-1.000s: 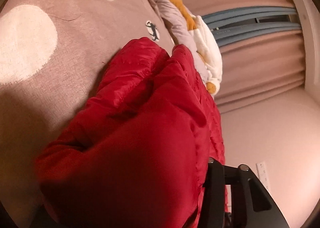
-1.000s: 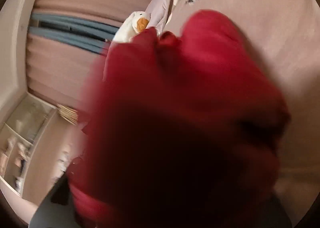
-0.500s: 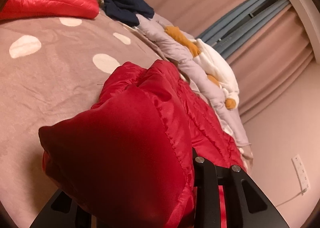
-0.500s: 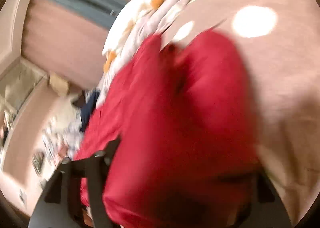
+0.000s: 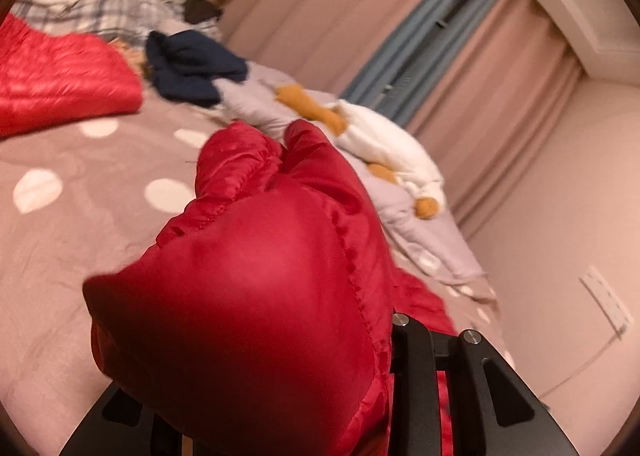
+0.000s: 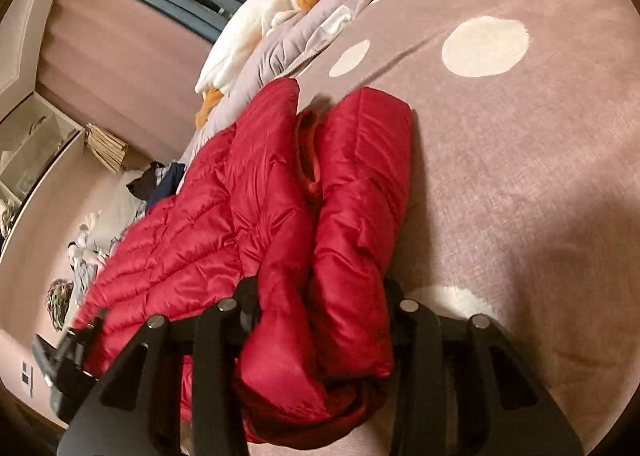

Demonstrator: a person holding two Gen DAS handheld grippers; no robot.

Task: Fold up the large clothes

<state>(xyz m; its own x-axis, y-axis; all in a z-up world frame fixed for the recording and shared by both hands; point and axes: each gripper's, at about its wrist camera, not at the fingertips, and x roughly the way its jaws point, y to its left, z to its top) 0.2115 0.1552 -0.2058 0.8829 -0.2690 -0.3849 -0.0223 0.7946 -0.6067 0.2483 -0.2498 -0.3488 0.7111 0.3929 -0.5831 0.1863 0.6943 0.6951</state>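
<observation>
Your left tongs (image 5: 280, 396) hold a bunched end of the red jacket (image 6: 248, 216), lifted over the bed (image 6: 520, 176). Your right tongs (image 6: 320, 308) are closing on another fold. Mid-fold, I judge: next, carry both ends across and lay them flat.

Red quilted jacket (image 6: 352, 192) on mauve bedspread (image 6: 520, 176) with cream dots.
</observation>
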